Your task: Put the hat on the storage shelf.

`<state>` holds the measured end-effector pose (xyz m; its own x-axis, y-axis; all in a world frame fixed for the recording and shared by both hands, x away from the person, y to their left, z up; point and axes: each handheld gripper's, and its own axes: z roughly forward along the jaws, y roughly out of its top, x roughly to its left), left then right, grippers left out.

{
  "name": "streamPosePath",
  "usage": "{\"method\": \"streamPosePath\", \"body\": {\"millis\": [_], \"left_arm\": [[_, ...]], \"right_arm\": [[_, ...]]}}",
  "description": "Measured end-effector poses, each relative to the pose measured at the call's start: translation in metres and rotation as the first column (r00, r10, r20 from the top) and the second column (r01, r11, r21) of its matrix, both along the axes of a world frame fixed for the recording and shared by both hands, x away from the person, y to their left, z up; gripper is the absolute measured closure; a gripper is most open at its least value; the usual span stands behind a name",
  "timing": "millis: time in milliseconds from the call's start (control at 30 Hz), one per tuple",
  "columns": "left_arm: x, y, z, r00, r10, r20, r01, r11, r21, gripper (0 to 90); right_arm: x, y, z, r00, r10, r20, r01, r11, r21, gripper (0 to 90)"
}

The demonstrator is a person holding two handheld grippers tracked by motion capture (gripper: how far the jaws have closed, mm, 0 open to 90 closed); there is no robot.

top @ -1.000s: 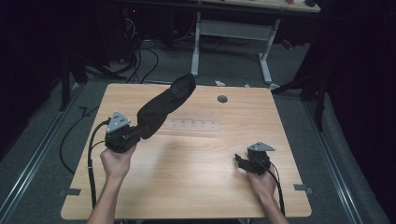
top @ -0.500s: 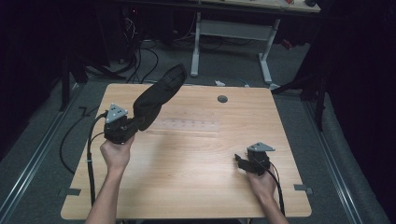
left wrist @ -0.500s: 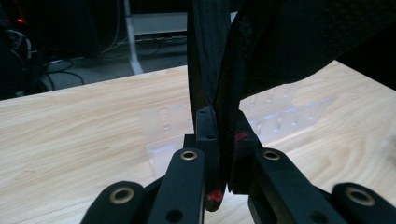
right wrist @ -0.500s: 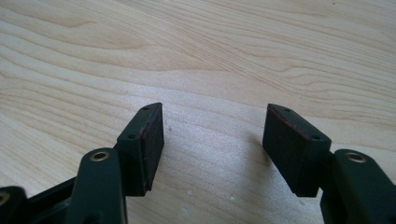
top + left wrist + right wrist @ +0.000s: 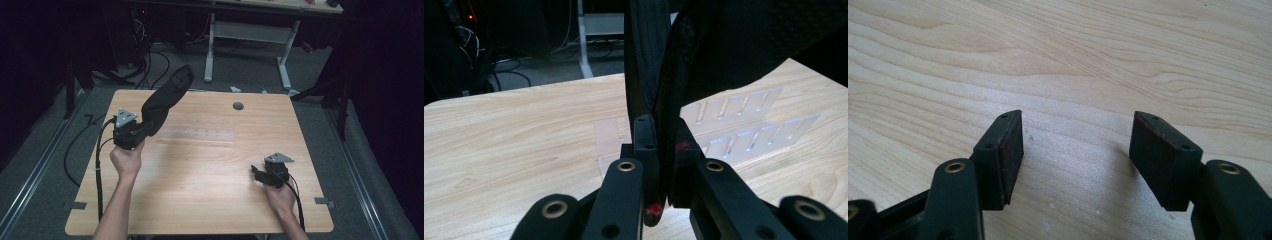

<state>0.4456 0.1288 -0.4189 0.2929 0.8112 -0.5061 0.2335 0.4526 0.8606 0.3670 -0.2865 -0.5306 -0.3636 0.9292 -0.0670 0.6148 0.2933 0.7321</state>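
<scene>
A long black fabric piece (image 5: 165,97) sticks up and to the right from my left gripper (image 5: 141,128), which is shut on its lower end above the table's left side. In the left gripper view the jaws (image 5: 663,135) pinch the folded dark cloth (image 5: 724,45), which rises and spreads over the top of the picture. My right gripper (image 5: 257,174) rests low at the table's right front, pointing left. Its two pads (image 5: 1010,150) stand wide apart over bare wood, and the right gripper (image 5: 1078,150) is open with nothing in it.
A clear, slotted plastic sheet (image 5: 197,134) lies flat in the middle of the wooden table (image 5: 200,200), just right of the left gripper, and it appears as the clear sheet (image 5: 734,130). A round cable hole (image 5: 238,106) sits near the far edge. Cables trail off the left side.
The left hand has carried the fabric piece a little to the left and toward the far edge, and the cloth now leans less to the right. The right gripper has stayed still.
</scene>
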Motion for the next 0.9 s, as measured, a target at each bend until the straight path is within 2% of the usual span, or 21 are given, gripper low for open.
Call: {"method": "streamPosePath", "body": {"millis": [533,900], "left_arm": [[0.011,-0.008,-0.011,0.9996,0.024,-0.014,-0.023,0.9997,0.010,86.0],[0.012,-0.011,-0.012,0.9993,0.037,-0.006,-0.037,0.9993,0.009,85.9]], "right_arm": [[-0.001,0.001,0.000,1.0000,0.003,0.006,-0.003,1.0000,-0.008,38.7],[-0.001,0.002,0.000,0.9998,0.006,0.017,-0.006,0.9998,-0.021,38.7]]}}
